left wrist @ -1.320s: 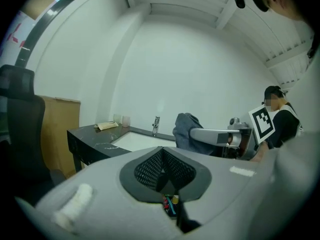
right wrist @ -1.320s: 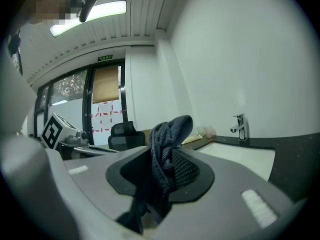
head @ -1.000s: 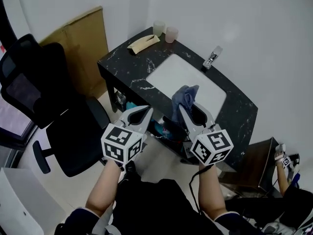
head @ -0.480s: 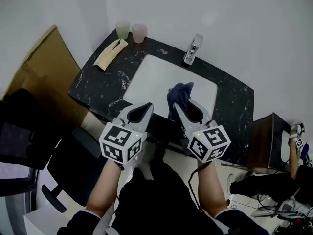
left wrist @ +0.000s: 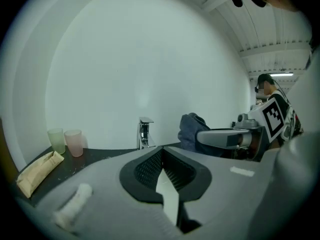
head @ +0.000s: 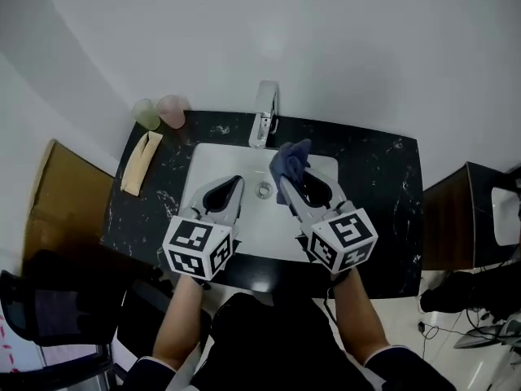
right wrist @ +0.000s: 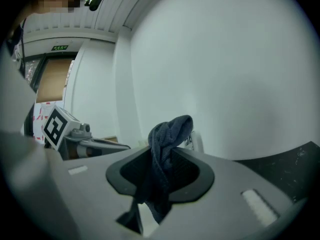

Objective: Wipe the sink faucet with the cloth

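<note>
We stand at the sink (head: pixel 207 168), a gripper in each hand, both reaching over the white basin set in a black marbled counter (head: pixel 374 177). Our right gripper (head: pixel 285 187) pinches the blue cloth (head: pixel 290 160) between its jaws. The cloth bunches up above the tips and a tail hangs below them. It is held near the faucet (head: pixel 264 112), in front of it and a little to its right, and the left gripper view shows a gap between the two. Our left gripper (head: pixel 234 184) has its jaws pressed together with nothing between them, and it sits just beside the right one. The drain (head: pixel 264 190) shows between the two grippers. At the counter's back left corner stand a green cup (head: pixel 147 114) and a pink cup (head: pixel 172 111) side by side, with a tan packet (head: pixel 136 163) lying near them.
</note>
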The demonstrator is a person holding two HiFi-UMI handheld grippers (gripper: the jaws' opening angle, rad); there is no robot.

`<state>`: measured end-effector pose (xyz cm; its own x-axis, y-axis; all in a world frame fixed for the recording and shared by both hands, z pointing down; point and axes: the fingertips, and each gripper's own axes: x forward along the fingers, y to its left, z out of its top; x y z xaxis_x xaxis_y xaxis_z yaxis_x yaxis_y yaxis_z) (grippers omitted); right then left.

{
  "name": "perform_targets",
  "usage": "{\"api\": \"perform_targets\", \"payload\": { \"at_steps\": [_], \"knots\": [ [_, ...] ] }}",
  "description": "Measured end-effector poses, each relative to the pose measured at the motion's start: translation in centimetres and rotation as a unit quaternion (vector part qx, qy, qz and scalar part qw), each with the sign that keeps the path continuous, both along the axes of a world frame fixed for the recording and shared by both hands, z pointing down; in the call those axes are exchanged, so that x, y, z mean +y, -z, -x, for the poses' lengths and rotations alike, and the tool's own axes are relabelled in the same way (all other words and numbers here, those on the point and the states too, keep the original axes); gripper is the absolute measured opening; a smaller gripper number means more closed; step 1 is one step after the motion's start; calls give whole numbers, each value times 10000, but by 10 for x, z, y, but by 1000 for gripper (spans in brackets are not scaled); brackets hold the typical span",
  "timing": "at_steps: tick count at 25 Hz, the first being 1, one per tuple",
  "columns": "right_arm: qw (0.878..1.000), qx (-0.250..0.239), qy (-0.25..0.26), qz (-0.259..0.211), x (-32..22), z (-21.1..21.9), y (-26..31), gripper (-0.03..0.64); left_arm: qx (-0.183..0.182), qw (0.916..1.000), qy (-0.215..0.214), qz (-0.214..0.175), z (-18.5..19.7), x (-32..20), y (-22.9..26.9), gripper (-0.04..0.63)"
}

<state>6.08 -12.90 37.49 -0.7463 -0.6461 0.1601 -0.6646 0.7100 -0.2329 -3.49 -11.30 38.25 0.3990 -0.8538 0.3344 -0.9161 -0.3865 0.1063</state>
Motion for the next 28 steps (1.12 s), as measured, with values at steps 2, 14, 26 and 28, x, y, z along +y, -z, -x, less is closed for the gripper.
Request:
{"api": "perform_targets", "payload": {
  "at_steps": [2, 14, 26, 28],
  "knots": [
    [10000, 36, -44, 33, -20, -7, -6, 118, -188, 9997, 121, 28, -1, -22, -6, 3],
    [9969, 616, -441, 200, -129, -8, -52, 118, -366, 9992, -129, 22, -8, -94, -49, 222],
    [9624, 2594, 403, 696, -186, 35, -133, 115, -502, 9963, -668, -204, -16, -112, -41, 218],
    [9538, 2870, 572, 687, -188, 39, -140, 114, -518, 9962, -676, -199, -16, -113, -42, 216]
  ]
}}
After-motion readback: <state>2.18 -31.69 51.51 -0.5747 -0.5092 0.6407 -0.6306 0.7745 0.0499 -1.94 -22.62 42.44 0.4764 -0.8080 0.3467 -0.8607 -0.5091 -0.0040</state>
